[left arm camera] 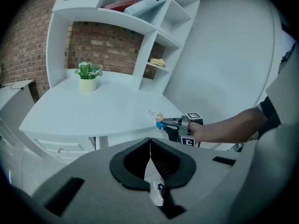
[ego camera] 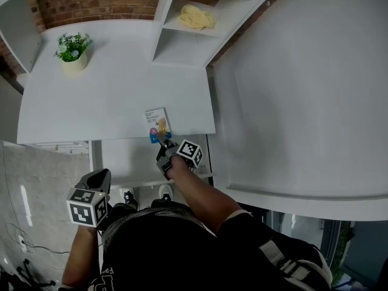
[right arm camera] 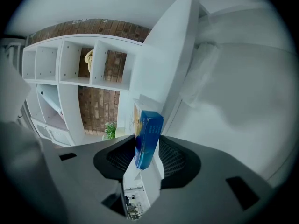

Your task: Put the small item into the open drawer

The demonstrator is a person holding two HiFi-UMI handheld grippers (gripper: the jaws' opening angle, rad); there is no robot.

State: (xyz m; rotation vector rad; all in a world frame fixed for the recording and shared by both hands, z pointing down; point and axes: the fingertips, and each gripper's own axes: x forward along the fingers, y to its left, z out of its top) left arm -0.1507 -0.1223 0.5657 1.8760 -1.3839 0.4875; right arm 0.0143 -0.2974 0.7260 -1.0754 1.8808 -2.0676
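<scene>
Small box (right arm camera: 149, 133) in right hand-held gripper (right arm camera: 148, 148)

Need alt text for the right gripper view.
A small blue box is clamped between the jaws of the right gripper, seen up close. Behind it are a white shelf unit and a brick wall.

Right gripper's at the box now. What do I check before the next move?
1. Box between right gripper pads: ok, pads on both sides.
2. Box lifted off desk: not ok, it lies at the front edge.
3. Drawer open below that edge: ok.
4. Left gripper out of the way: ok, shut, empty, low at left.
5. Plant clear of the path: ok, far back on the desk.
</scene>
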